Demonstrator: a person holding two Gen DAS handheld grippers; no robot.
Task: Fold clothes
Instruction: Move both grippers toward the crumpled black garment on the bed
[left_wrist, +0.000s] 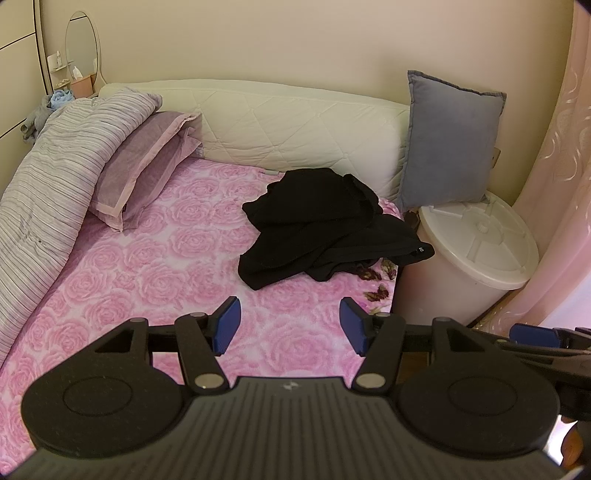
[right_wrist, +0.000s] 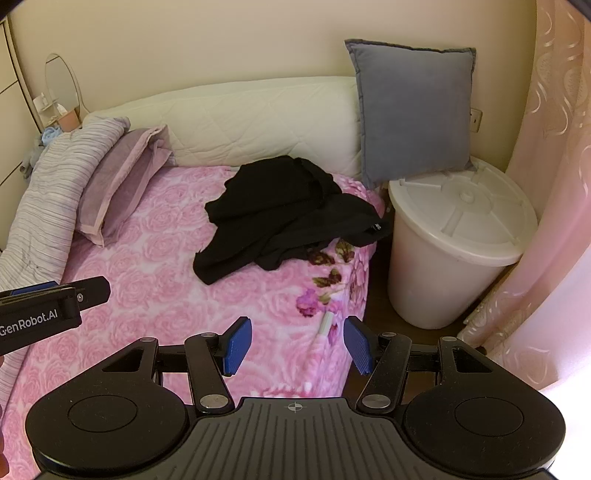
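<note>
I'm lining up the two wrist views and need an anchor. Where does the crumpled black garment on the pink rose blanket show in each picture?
Left wrist view: the crumpled black garment lies right of centre, above the open left gripper.
Right wrist view: it lies near centre, above the open right gripper.
Shared landmark: the grey-blue square cushion leaning above the white lidded plastic bin, right of the garment.

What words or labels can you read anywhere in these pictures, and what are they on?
"GenRobot.AI": white print on the side of the left gripper, the first letter cut off by the frame edge.
Small white mark on a tag of the black clothes: too small to read.
Nothing else is legible.
</note>
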